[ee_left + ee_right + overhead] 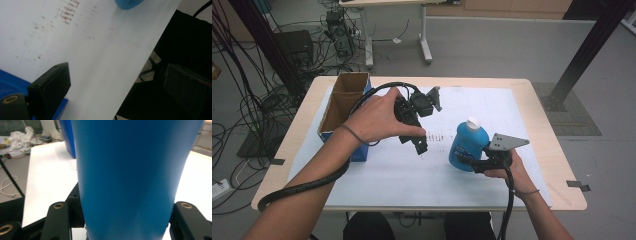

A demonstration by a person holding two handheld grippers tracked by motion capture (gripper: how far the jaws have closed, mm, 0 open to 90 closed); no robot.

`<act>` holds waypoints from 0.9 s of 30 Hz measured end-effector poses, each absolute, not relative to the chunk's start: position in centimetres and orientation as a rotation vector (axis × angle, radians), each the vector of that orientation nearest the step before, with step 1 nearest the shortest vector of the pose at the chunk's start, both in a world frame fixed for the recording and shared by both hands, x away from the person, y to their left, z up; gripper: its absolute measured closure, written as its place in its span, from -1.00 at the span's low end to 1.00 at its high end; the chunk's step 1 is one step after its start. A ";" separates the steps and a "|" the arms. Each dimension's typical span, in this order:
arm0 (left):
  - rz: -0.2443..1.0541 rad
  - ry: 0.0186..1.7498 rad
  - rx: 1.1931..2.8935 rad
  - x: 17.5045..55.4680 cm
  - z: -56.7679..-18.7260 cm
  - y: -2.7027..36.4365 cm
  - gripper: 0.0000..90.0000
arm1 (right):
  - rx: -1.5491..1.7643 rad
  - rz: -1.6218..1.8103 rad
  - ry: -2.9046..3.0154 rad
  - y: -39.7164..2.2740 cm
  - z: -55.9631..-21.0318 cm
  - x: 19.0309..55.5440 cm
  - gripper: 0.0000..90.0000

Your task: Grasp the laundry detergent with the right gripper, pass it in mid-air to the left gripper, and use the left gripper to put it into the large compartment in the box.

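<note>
Blue bottle (468,148), white-capped, is held upright on the bench (542,125) by the right claw (477,162) (label blurred). Left claw (117,85) is held wide, empty, above the white sheet (412,170); the cardboard box (343,102) is partly hidden by the left hand (374,117).

I see a blue bottle (468,148) with a white cap (472,123), a blue box (343,114) lined in brown cardboard, a white sheet (412,170) speckled with reddish marks, and black grippers.
</note>
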State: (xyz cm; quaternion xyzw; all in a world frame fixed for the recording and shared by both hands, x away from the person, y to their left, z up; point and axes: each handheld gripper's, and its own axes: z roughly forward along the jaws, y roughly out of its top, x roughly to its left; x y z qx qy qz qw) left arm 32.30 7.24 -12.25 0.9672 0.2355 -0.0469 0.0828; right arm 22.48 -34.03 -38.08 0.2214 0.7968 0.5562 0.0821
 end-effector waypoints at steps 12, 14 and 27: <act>-0.148 0.552 2.913 31.6 -11.5 5.9 -0.84 | 0.537 1.687 2.479 -32.5 -37.4 23.7 -0.06; -0.148 0.526 2.919 31.5 -11.4 5.5 -0.83 | 0.516 1.689 2.495 -32.3 -37.4 23.9 -0.06; -0.118 0.298 2.979 30.3 -10.1 2.7 -0.83 | 0.403 1.698 2.575 -30.9 -37.1 24.8 -0.06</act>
